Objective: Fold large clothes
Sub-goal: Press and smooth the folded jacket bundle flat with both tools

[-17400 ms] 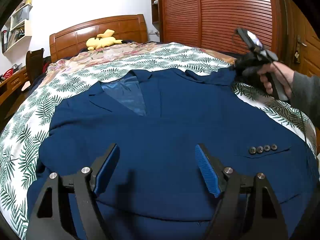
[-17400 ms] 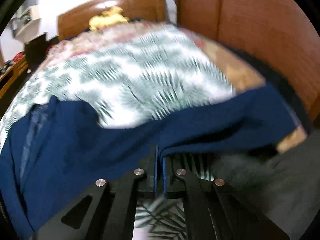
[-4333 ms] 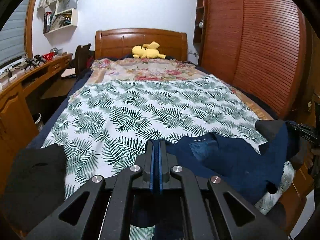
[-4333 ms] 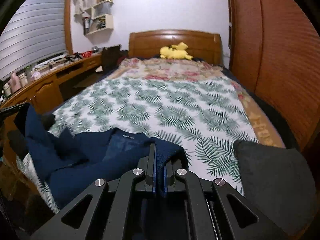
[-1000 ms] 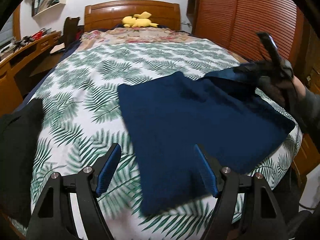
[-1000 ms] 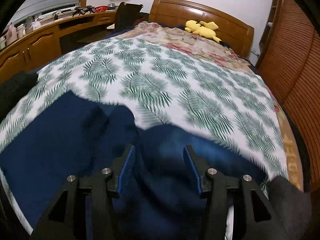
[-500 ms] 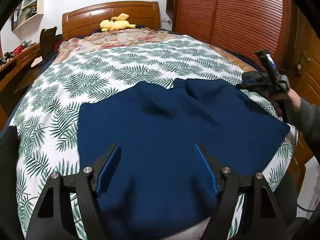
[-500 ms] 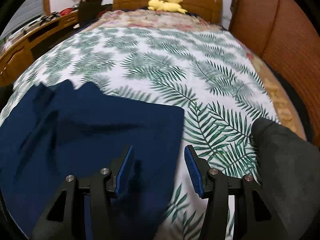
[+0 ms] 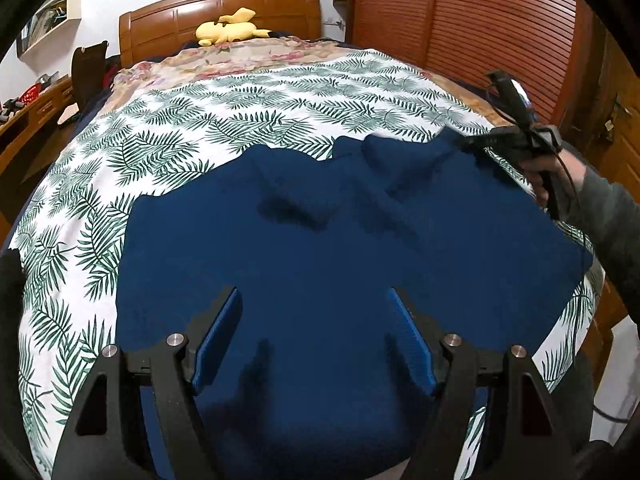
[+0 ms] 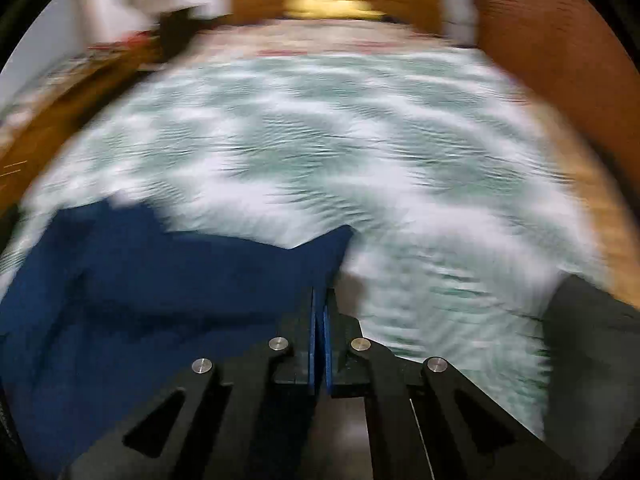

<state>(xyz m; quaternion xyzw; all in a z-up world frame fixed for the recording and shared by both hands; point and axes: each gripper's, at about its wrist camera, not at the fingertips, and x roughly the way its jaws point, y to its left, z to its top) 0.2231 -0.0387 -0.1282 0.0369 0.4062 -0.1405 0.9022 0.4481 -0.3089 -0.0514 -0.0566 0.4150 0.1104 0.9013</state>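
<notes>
A navy jacket lies spread, back up, across the near end of the leaf-print bedspread. My left gripper hovers open over its near part, with nothing between the blue pads. At the jacket's far right corner, a hand holds my right gripper. In the blurred right wrist view, the right gripper has its pads pressed together at the jacket's right edge, where a corner of cloth runs into them. How much cloth is pinched is hidden.
A yellow plush toy lies by the wooden headboard. Louvred wardrobe doors run along the right side, and a desk and chair stand on the left. A grey sleeve reaches in from the right.
The right gripper's jaws went from open to shut at the jacket's edge while that view swung and blurred. The left gripper drifted over the jacket, staying open.
</notes>
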